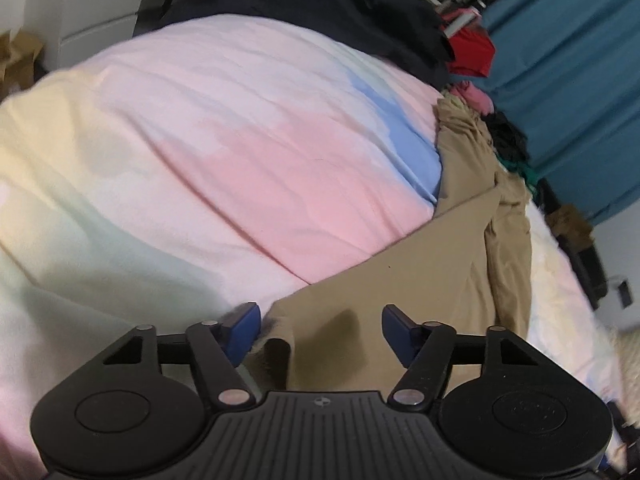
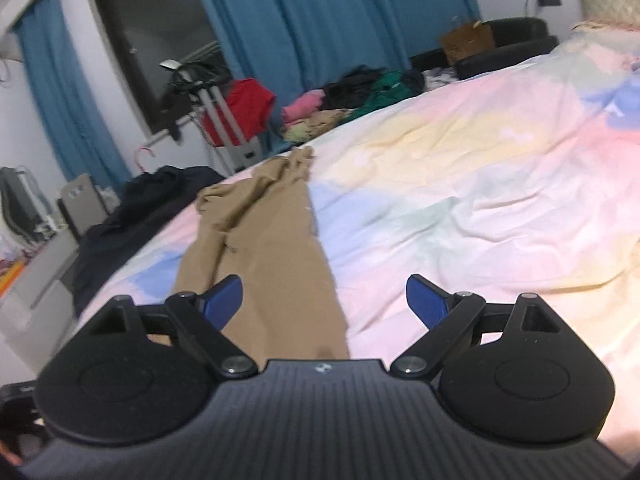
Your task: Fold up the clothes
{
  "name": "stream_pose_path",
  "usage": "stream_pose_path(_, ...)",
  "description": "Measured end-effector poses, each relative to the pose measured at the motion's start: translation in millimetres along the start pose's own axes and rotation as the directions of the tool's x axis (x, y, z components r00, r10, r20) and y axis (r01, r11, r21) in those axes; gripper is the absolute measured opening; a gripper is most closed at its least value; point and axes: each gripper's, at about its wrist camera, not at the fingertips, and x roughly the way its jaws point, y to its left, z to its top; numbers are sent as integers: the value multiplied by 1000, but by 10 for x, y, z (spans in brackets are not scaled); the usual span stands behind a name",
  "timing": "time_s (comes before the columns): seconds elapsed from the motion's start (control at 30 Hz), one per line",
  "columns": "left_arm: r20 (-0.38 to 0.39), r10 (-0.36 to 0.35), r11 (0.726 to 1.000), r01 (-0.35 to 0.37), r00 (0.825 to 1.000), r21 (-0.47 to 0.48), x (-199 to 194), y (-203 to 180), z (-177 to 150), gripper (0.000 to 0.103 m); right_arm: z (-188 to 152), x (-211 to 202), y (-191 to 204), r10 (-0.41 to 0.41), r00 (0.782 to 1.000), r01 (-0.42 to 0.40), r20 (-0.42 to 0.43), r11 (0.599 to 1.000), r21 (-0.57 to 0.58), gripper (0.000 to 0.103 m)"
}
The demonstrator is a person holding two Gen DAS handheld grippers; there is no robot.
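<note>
Tan trousers (image 2: 260,240) lay lengthwise on the bed (image 2: 460,208), over the pastel quilt, legs side by side and running away toward a bunched, wrinkled far end; near end smooth and flat, one edge turned over into a diagonal flap in the left view (image 1: 400,280). Looked thin, limp, slippery against the quilt. Fit either a pair laid out for folding or one already folded once along its length; could not tell which. Left tongs (image 1: 320,330) spread wide, straddling the near edge of the cloth, nothing held, one pad (image 1: 244,332) just at the cloth's corner. Right tongs (image 2: 324,304) also spread wide, empty, hovering above the near end with the fabric between the fingers. Risks, as judged: pinching only the top layer so the legs split apart; catching quilt together with cloth, since both soft and rumpled; uneven pull from the two sides skewing the fold; bunched far end dragging and creasing. Motion blur in both views, so exact contact with the cloth unclear. Farther out: dark garment (image 2: 132,216) at the bed's edge, heap of mixed clothes (image 2: 340,100) beyond, red item (image 2: 244,108) on a rack, blue curtains (image 2: 340,20) behind.
</note>
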Motion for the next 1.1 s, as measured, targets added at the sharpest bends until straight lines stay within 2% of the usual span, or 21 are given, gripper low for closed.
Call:
stream_pose_path(0.17,-15,-47,999,47,999,-10,81,123,64,50,-20,2,310,-55,997,58,-53,997,54,90)
stream_pose_path(0.27,-39,-83,996,82,996,-25,141,201,130,44,88,-72,519,-6,998,15,-66,990,140,90)
stream_pose_path(0.33,-45,-81,997,81,996,14,126,156,112,43,183,-165,599,-8,999,14,-47,992,122,90)
stream_pose_path(0.43,-53,-69,995,72,996,69,96,60,57,42,233,-272,511,-43,999,46,-32,993,105,90)
stream_pose_path(0.5,-58,-59,993,65,997,97,76,-6,13,34,204,-275,372,-40,998,45,-54,993,107,90)
stream_pose_path(0.57,-70,-51,991,59,996,121,70,-63,-29,16,135,-254,258,-51,996,57,-76,996,70,90)
stream_pose_path(0.6,-66,-44,990,53,997,131,50,-91,-48,13,93,-246,211,-60,995,65,-82,997,51,90)
stream_pose_path(0.67,-31,-40,986,44,999,162,-43,-154,-92,5,12,-238,121,-75,992,79,-98,996,39,90)
stream_pose_path(0.77,40,-51,973,41,998,226,-229,-269,-167,4,3,-264,47,-15,996,19,-92,999,46,90)
stream_pose_path(0.83,123,-66,941,20,990,338,-441,-477,-271,3,-7,-275,-10,-2,996,6,-90,999,49,90)
stream_pose_path(0.9,171,-102,880,8,980,475,-639,-738,-457,3,-3,-243,-86,17,994,-9,-107,997,79,90)
stream_pose_path(0.97,178,-141,778,-2,974,628,-791,-1024,-714,3,4,-193,-130,27,992,-16,-124,996,90,90)
stream_pose_path(1.07,120,-205,618,34,971,785,-872,-1361,-1098,3,-10,-135,-149,45,988,-33,-149,996,82,90)
stream_pose_path(1.1,86,-202,573,47,976,818,-833,-1444,-1203,3,-17,-113,-156,50,986,-36,-161,996,86,90)
